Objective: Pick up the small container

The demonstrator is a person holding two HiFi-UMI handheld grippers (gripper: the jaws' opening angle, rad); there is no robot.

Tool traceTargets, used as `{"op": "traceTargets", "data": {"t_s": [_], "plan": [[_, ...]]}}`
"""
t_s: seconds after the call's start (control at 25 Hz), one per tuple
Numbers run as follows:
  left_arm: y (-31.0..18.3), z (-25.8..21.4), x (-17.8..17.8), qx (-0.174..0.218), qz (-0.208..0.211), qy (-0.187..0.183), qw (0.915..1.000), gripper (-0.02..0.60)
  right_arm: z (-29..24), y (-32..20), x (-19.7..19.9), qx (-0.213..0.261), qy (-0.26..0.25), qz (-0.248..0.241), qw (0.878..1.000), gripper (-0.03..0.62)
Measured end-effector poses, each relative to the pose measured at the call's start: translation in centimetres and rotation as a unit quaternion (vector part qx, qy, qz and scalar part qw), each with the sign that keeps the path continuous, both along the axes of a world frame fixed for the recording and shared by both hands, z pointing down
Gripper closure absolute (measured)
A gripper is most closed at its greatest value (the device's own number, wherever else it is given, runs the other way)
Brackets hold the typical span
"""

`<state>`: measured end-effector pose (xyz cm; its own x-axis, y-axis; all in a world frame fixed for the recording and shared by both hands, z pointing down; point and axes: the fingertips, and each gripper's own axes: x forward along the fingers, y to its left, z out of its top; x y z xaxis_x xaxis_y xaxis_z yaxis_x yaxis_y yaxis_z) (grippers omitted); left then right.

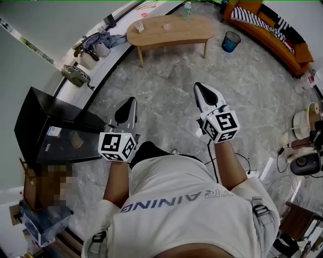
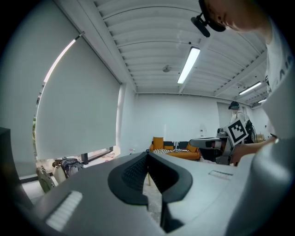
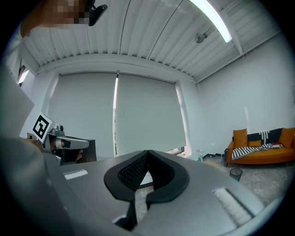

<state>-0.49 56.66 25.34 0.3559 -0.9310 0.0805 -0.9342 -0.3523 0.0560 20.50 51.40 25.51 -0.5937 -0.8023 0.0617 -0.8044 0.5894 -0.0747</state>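
Note:
A wooden coffee table (image 1: 151, 36) stands far ahead across the marble floor. On it are a small clear container (image 1: 166, 26), a green bottle (image 1: 187, 10) and a small pink thing (image 1: 144, 15). My left gripper (image 1: 127, 107) and right gripper (image 1: 201, 89) are held level in front of the person's body, both pointing toward the table and well short of it. The jaws of each are together with nothing between them. The left gripper view shows its own shut tips (image 2: 147, 155); the right gripper view shows its own (image 3: 147, 155).
A blue bin (image 1: 230, 41) sits right of the table, and an orange sofa (image 1: 275, 31) lies beyond it. A black cabinet (image 1: 50, 126) stands at the left, with bags (image 1: 93, 48) along the wall. Appliances and cables (image 1: 305, 146) crowd the right edge.

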Motion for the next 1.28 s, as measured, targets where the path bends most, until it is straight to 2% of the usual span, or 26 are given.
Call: {"op": "traceTargets", "data": {"t_s": [0.2,0.36,0.64,1.04,1.28], "plan": [[-3.4,0.6,0.8,-0.005,0.015,0.002,0.9999,0.580,0.9,-2.5,0.2,-0.007,0.006,0.004,1.000,0.579],[-7.3,1.5,-0.1,-0.006,0.031,0.007,0.9995,0.580,1.8,-5.7,-0.4,-0.015,0.013,0.021,1.000,0.577],[-15.8,1.0,-3.8,-0.013,0.065,0.015,0.9977,0.580,0.9,-12.9,-4.3,-0.019,0.033,0.049,0.998,0.578],[-26.4,2.3,-12.1,-0.030,0.100,0.018,0.9944,0.580,2.0,-21.9,-12.8,-0.040,0.043,0.078,0.995,0.578],[-30.0,3.3,-13.5,-0.042,0.108,0.033,0.9927,0.580,2.9,-25.1,-15.0,-0.056,0.062,0.076,0.994,0.577]]}}
